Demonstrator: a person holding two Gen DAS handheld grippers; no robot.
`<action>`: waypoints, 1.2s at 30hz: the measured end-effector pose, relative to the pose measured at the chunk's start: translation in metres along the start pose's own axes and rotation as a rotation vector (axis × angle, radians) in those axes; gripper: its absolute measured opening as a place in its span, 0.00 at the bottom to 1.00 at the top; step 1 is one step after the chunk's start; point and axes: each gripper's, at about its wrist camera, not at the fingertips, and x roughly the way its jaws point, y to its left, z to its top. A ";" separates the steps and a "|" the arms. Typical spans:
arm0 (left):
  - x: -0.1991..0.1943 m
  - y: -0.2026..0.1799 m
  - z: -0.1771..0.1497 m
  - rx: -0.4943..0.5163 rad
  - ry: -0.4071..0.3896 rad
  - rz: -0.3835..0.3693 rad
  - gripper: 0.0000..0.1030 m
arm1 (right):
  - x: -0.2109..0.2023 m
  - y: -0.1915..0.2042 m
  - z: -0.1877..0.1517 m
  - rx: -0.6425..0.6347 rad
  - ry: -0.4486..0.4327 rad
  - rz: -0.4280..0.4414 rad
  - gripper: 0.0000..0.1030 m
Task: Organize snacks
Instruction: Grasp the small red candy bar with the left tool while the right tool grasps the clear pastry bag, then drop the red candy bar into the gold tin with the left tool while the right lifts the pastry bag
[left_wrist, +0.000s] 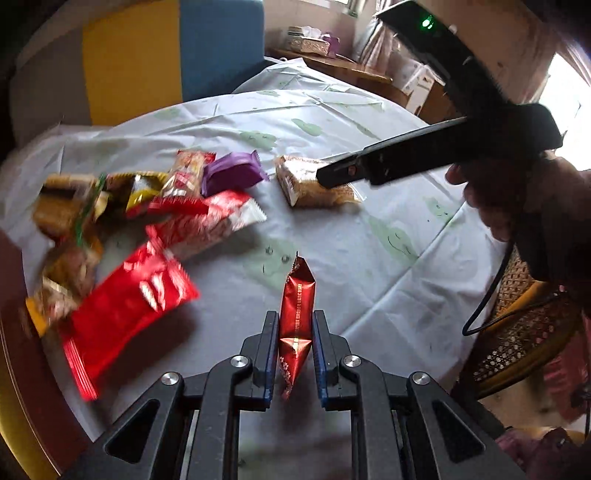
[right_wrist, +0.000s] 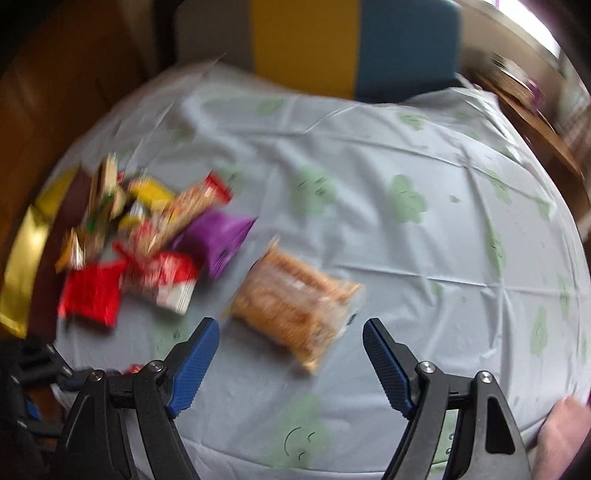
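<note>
My left gripper (left_wrist: 295, 317) is shut on a dark red foil snack packet (left_wrist: 298, 299), held upright above the table. A pile of snacks lies at the left: a red bag (left_wrist: 125, 306), a red-and-white packet (left_wrist: 207, 218), a purple packet (left_wrist: 231, 173) and brown and yellow packs (left_wrist: 66, 206). A clear pack of golden crackers (left_wrist: 314, 182) lies apart from the pile. My right gripper (right_wrist: 291, 328) is open just above and in front of that cracker pack (right_wrist: 291, 299); its black body also shows in the left wrist view (left_wrist: 424, 158). The right wrist view is blurred.
The round table wears a pale blue cloth with green prints (left_wrist: 369, 258). A yellow and blue chair back (right_wrist: 351, 48) stands behind it. A wicker chair (left_wrist: 524, 332) is at the right. A wooden shelf with boxes (left_wrist: 332, 55) stands beyond.
</note>
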 end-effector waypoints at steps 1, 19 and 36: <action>-0.001 0.001 -0.003 -0.011 -0.006 -0.005 0.17 | 0.002 0.004 0.000 -0.025 0.010 -0.014 0.79; -0.120 0.084 -0.020 -0.328 -0.298 0.016 0.17 | 0.055 0.016 0.033 -0.305 0.057 -0.038 0.65; -0.085 0.251 -0.005 -0.782 -0.224 0.359 0.18 | 0.062 0.014 0.021 -0.299 0.030 -0.038 0.64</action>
